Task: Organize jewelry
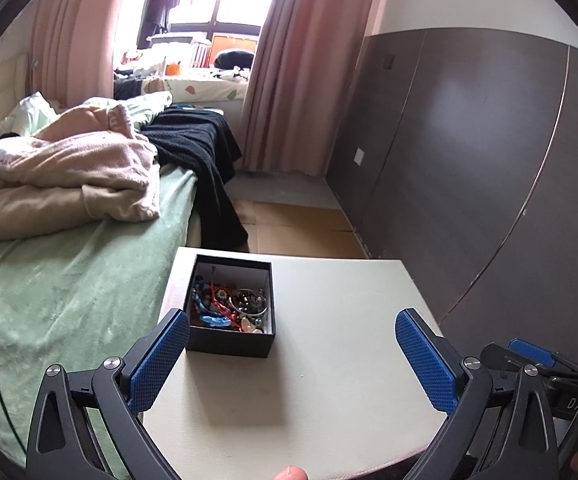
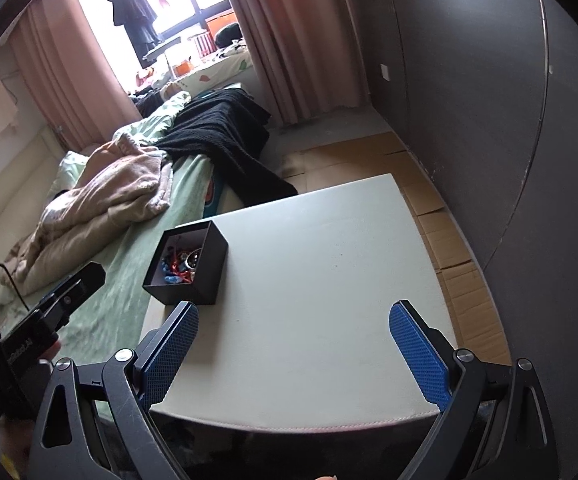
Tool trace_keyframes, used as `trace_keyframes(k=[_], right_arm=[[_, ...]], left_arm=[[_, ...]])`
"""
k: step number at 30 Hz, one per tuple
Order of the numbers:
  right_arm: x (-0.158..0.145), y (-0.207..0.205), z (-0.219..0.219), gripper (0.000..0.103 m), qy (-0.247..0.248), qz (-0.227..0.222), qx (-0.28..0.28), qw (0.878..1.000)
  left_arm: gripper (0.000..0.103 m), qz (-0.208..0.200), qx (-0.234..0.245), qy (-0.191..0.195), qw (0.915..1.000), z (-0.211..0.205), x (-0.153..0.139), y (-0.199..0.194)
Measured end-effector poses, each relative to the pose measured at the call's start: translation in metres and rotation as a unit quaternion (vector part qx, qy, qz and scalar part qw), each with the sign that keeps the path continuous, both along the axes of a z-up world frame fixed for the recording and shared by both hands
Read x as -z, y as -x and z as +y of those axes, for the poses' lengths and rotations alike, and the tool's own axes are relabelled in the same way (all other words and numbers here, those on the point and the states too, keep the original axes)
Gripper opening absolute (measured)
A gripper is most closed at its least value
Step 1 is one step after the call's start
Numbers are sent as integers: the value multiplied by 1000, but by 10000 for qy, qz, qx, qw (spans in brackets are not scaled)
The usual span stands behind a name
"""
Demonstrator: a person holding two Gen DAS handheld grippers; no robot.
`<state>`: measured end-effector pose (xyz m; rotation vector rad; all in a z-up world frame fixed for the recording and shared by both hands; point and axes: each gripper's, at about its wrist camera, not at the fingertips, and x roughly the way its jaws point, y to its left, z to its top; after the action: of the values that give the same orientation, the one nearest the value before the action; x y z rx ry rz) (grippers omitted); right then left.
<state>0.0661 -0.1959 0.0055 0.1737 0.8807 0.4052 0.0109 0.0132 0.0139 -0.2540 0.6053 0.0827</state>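
Observation:
A small black open box stands on the left part of a white tabletop. It holds a tangle of jewelry: blue beads, red cord, metal rings. My left gripper is open and empty, above the table's near side, its left fingertip just beside the box's near left corner. In the right wrist view the box sits on the table at its left edge, jewelry inside. My right gripper is open and empty, behind the box. The left gripper's body shows at left.
A bed with green sheet, beige blankets and a black throw lies left of the table. A dark panelled wall stands to the right. Cardboard covers the floor. The right gripper's body shows at the right edge.

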Motion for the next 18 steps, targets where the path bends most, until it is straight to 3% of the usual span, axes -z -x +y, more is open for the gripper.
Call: trace_keyframes(k=[18], right_arm=[[1,3,2,97,7,37,-9,10000]], left_arm=[[103,-193,-12,-282,9994,-10,-9,9]])
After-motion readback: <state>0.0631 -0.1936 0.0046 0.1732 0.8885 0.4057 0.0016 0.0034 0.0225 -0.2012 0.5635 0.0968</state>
